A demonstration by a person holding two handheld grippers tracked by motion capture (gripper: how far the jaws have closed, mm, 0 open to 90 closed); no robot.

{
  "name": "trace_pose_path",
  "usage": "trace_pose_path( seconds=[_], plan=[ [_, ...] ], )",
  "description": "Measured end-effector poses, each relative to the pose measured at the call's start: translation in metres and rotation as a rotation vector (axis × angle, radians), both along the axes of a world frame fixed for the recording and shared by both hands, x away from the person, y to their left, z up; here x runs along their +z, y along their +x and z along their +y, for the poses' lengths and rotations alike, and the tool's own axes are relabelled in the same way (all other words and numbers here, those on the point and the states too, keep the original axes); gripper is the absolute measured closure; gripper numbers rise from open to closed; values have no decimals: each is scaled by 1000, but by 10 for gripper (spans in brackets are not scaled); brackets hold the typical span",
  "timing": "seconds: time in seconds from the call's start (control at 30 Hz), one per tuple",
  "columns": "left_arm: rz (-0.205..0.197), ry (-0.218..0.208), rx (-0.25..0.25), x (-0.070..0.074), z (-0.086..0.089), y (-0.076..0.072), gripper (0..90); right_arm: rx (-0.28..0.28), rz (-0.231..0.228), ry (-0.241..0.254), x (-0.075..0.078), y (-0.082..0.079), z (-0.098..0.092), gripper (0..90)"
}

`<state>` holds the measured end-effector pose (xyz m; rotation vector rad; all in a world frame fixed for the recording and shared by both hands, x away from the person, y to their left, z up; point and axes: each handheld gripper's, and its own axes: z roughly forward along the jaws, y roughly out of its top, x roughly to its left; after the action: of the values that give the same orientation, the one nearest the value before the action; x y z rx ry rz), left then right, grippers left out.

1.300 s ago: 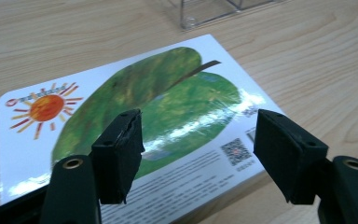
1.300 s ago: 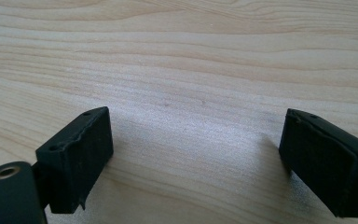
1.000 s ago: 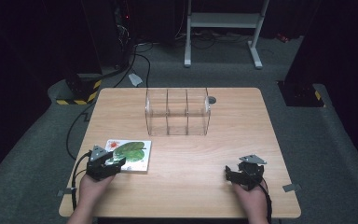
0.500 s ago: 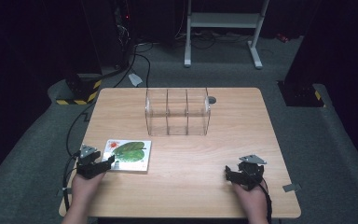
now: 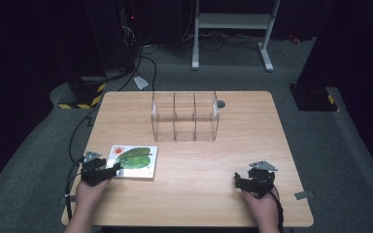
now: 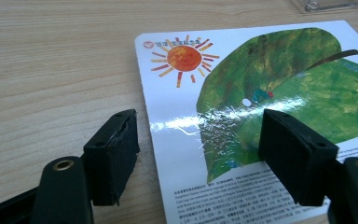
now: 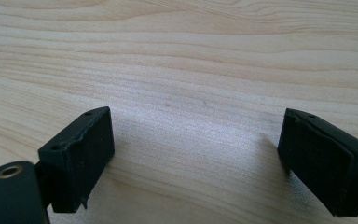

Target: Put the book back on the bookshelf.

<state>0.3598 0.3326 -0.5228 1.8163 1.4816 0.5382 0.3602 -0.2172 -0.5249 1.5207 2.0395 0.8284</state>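
Note:
A picture book point(image 5: 135, 160) with a green leaf and an orange sun on its white cover point(image 6: 261, 70) lies flat on the wooden table point(image 5: 272, 136), front left. My left gripper point(image 5: 108, 170) rests at the book's left edge. Its jaws are open and have just been opening. The book's near corner lies between them point(image 6: 200, 135), and neither pad presses on it. My right gripper point(image 5: 240, 180) sits open on bare wood at the front right, with nothing between its jaws point(image 7: 193, 140).
A clear plastic organizer point(image 5: 184, 116) with three compartments stands upright at the table's middle back, and its edge shows in the left gripper view point(image 6: 331, 3). A small grey disc point(image 5: 221, 103) lies beside it. On the floor behind are cables and a white stand point(image 5: 233, 22).
My left gripper has slid left, back off the book's cover to its left edge. The book has stayed flat on the table. The right gripper has kept still.

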Motion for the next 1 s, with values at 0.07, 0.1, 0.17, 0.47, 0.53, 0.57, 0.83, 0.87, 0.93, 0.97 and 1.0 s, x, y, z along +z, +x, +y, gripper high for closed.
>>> trace_pose_path(
  seconds=[0.07,0.1,0.17,0.47,0.53,0.57,0.83,0.87,0.93,0.97,1.0],
  plan=[
    [3,-14,-11,0,-1,0,289,0,0,-1,0,0,0,101],
    [3,-14,-11,0,-2,0,292,0,0,0,0,0,0,101],
    [4,-14,-6,0,-2,0,290,0,0,0,0,0,0,101],
    [1,-2,-13,0,-5,-2,302,0,0,0,0,0,0,101],
    [0,0,-21,1,-6,-2,308,0,0,0,0,0,0,101],
    [-3,-2,-23,0,-7,-2,309,0,0,0,0,0,0,101],
    [-9,-14,-70,0,-15,-3,330,0,0,0,0,0,0,101],
    [-10,-17,-72,0,-17,-4,332,0,0,0,0,0,0,101],
    [-10,-10,-83,0,-20,-4,333,0,0,0,0,0,0,101],
    [-11,-12,-88,0,-22,-4,333,0,0,0,0,0,0,101],
    [-11,-12,-88,0,-22,-4,333,0,0,0,0,0,0,101]
  ],
)
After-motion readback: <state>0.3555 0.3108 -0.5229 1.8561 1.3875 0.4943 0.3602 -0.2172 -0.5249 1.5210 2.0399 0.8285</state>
